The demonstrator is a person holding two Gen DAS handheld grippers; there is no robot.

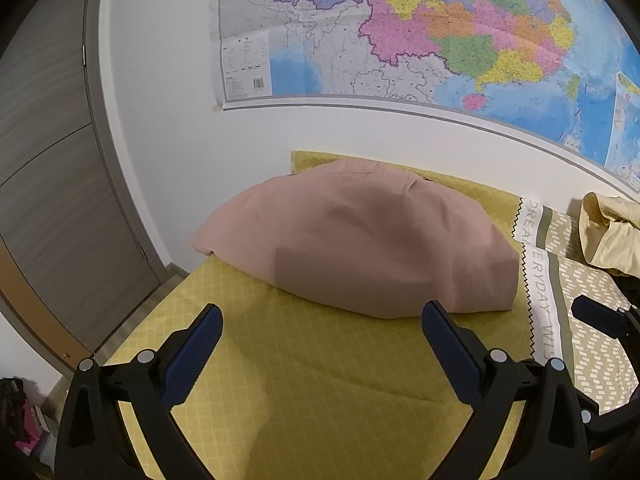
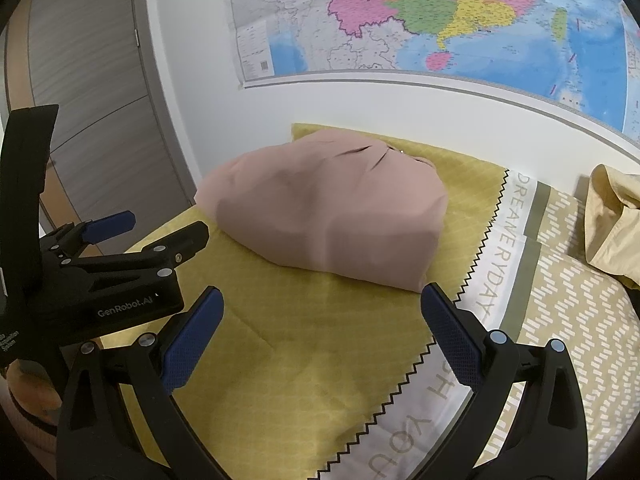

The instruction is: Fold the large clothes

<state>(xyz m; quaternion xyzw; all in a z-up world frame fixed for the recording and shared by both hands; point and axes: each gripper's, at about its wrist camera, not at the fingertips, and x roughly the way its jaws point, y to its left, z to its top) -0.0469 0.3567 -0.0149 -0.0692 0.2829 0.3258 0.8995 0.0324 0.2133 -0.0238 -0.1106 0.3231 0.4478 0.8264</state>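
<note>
Door (image 1: 60,184) of grey wood stands at the far left, next to the white wall (image 1: 168,140). A big map (image 1: 420,32) with many colours hangs on that wall. Below it is a bed with a yellow sheet (image 1: 320,380). The pink garment (image 1: 360,244) lies folded in a soft heap on the yellow sheet, near the wall. The left hand-held gripper (image 1: 322,348) hangs over the sheet just in front of the heap. Its two blue fingers are wide apart and hold nothing. The right hand-held gripper (image 2: 322,336) is next to it, also over the sheet. Its fingers are wide apart too, and nothing is between them. To the right of the heap runs a white band with grey letters (image 2: 516,216). Past that, at the far right, a pale yellow garment (image 2: 612,220) lies crumpled on the patterned cover (image 2: 568,320).
</note>
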